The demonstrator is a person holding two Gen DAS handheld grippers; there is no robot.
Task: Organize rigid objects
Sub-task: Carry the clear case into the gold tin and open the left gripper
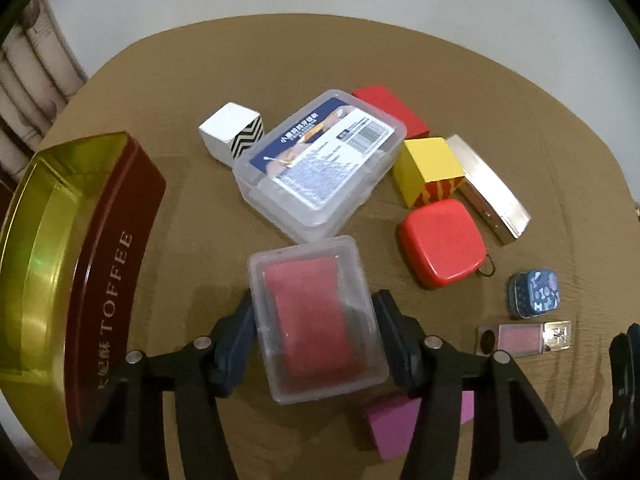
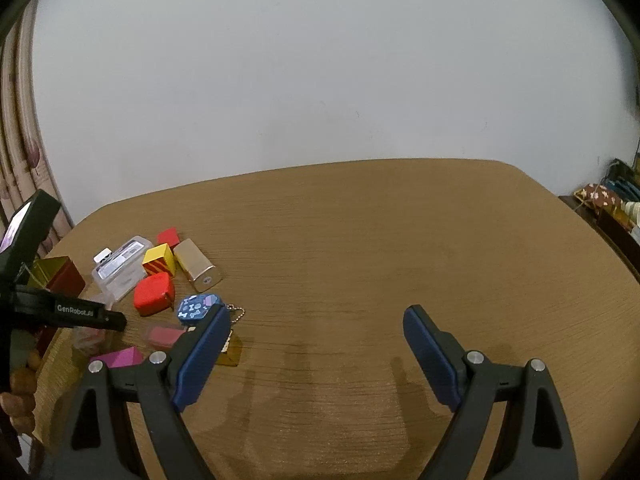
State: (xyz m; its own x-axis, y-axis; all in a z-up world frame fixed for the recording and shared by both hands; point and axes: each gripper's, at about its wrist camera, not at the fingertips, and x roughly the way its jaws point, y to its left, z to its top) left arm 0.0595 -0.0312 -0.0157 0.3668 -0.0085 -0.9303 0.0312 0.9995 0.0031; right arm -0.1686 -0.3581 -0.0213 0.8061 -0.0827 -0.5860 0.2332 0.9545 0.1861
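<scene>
A plain white wall [image 2: 320, 80] and a curtain [image 1: 28, 80] at one side back a rounded brown wooden table [image 2: 360, 240], where we find the rigid objects clustered near the gold-lined red toffee tin [image 1: 80, 260]. Our left gripper [image 1: 316, 328] points steeply down, its blue pads pressed on the two long sides of a small clear plastic case [image 1: 316, 316] holding a red insert; we judge this the pick-up step, the case likely bound for the open tin beside it. Just beyond lie a larger clear labelled box [image 1: 316, 164], a white cube with black zigzags [image 1: 232, 130], a red block [image 1: 392, 110], a yellow striped cube [image 1: 428, 168], a silvery metal bar [image 1: 488, 188], a red rounded-square case [image 1: 442, 242], a small blue patterned tin [image 1: 534, 294], a pink-windowed flat case [image 1: 524, 338] and a magenta block [image 1: 396, 424]. Our right gripper [image 2: 316, 356] hovers over bare table with jaws wide apart and empty, kept clear of the cluster.
</scene>
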